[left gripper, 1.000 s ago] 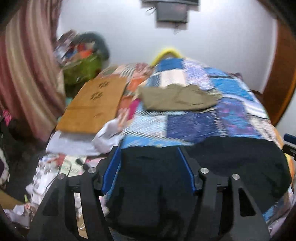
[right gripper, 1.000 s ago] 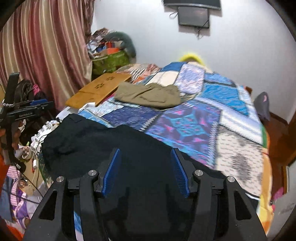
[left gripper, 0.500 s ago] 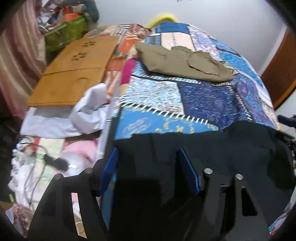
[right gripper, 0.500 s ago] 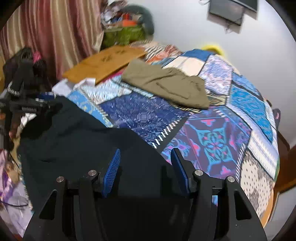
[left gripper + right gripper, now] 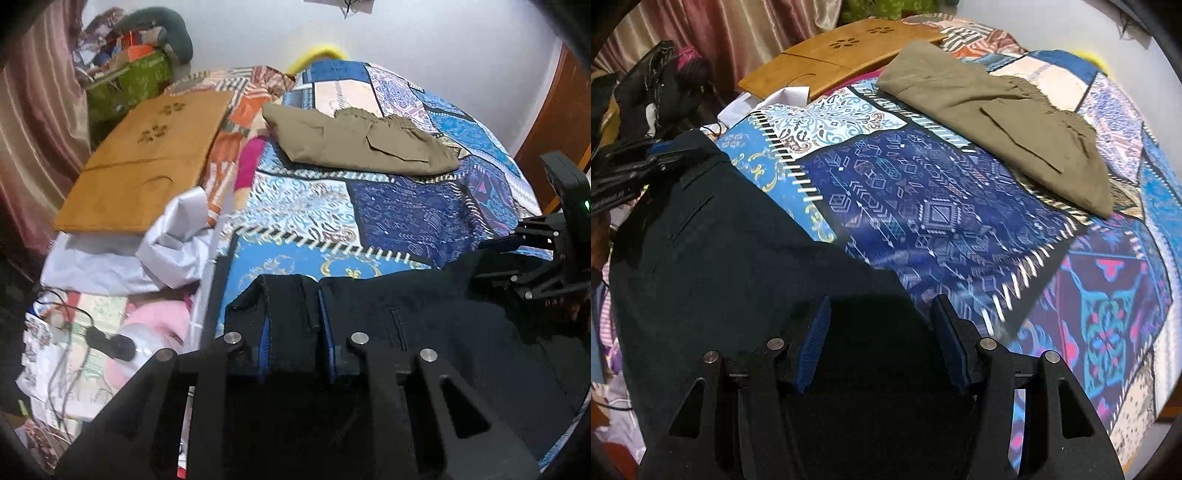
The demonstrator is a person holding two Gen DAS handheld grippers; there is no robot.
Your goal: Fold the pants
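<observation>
- Left gripper (image 5: 291, 325): its jaws have just been closing, and the blue pads now pinch a bunched-up fold at the corner of the black pants (image 5: 424, 332).
- Right gripper (image 5: 881, 343): its jaws have just been narrowing too, yet a gap shows at each pad; black cloth lies between them, not squeezed.
- The pants are dark and plain, spread fairly flat across the near end of the patchwork bedspread (image 5: 942, 206), one edge hanging off the bed's side.
- Further up the bed lie khaki pants (image 5: 358, 142), folded, well apart from the black pair.
- Beside the bed, a wooden board (image 5: 147, 162).
</observation>
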